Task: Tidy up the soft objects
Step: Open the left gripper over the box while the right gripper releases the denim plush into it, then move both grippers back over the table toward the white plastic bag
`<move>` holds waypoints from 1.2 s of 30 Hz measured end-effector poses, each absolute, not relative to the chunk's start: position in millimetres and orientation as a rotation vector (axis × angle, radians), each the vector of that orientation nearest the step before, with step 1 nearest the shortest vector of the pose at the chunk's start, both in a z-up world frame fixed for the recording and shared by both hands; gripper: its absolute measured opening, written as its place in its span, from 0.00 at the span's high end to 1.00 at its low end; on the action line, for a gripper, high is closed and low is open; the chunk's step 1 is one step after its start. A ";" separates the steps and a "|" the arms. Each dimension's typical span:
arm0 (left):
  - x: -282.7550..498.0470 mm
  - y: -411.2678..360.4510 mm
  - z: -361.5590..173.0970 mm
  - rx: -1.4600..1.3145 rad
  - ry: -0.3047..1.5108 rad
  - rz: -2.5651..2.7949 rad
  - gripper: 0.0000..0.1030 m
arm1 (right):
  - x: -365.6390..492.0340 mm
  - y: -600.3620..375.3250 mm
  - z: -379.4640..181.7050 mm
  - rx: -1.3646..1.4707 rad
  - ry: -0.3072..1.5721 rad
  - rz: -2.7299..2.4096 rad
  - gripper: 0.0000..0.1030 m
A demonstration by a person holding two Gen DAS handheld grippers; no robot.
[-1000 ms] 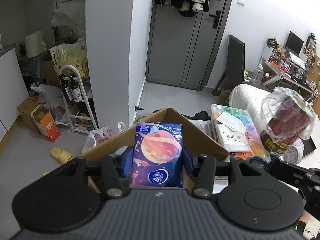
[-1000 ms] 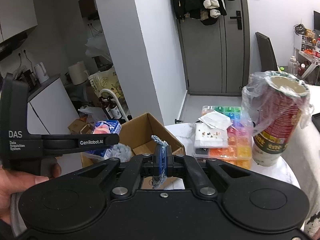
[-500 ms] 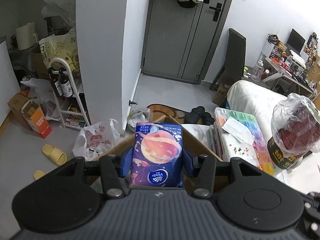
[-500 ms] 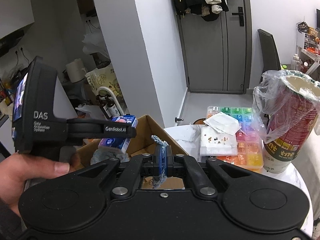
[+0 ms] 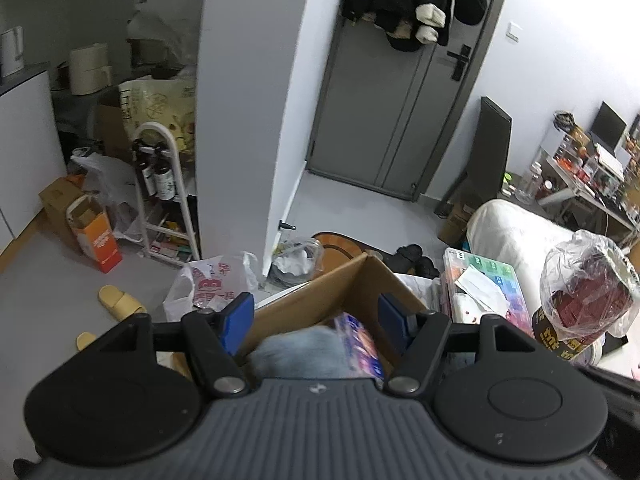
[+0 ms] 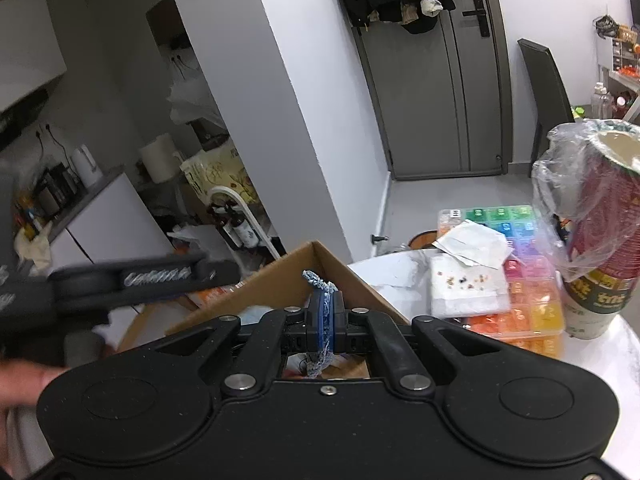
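My left gripper (image 5: 316, 318) hovers over the open cardboard box (image 5: 332, 284), its jaws opening and both blue pads free. Below them the purple tissue pack (image 5: 358, 346) lies blurred inside the box, tipped against a pale blue fluffy item (image 5: 296, 354). In the right wrist view my right gripper (image 6: 325, 320) is shut on a blue knitted cloth (image 6: 319, 282) whose frayed end sticks up above the pads, just over the box's near corner (image 6: 320, 248). The left gripper (image 6: 140, 280) shows there as a blurred black bar, with a person's hand (image 6: 20, 384) behind it.
A rainbow pill organiser (image 6: 520, 280) with white tissues on it lies right of the box on the white table (image 6: 600, 356). A tall paper-cup stack in plastic wrap (image 6: 596, 232) stands at the far right. A white pillar (image 5: 256, 120) rises behind the box.
The left jaws have spread and let go of the tissue pack, which has dropped into the box. The right gripper keeps its hold on the blue cloth.
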State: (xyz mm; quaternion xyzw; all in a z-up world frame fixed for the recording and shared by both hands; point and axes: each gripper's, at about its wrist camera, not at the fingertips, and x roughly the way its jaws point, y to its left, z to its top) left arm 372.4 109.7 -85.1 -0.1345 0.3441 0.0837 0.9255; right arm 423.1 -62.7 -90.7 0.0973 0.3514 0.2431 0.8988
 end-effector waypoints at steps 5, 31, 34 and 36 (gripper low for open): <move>353.3 110.4 -78.5 -0.282 0.702 0.178 0.33 | 422.2 -70.3 -91.2 0.242 0.716 0.492 0.58; 290.0 60.6 -55.2 -0.179 0.728 0.149 0.00 | 356.9 -163.3 -71.2 0.190 0.752 0.444 0.32; 281.5 51.4 -51.5 -0.171 0.719 0.136 0.00 | 349.9 -174.4 -67.9 0.194 0.746 0.445 0.27; 275.4 43.6 -49.4 -0.161 0.716 0.128 0.00 | 345.2 -181.5 -64.7 0.198 0.739 0.452 0.21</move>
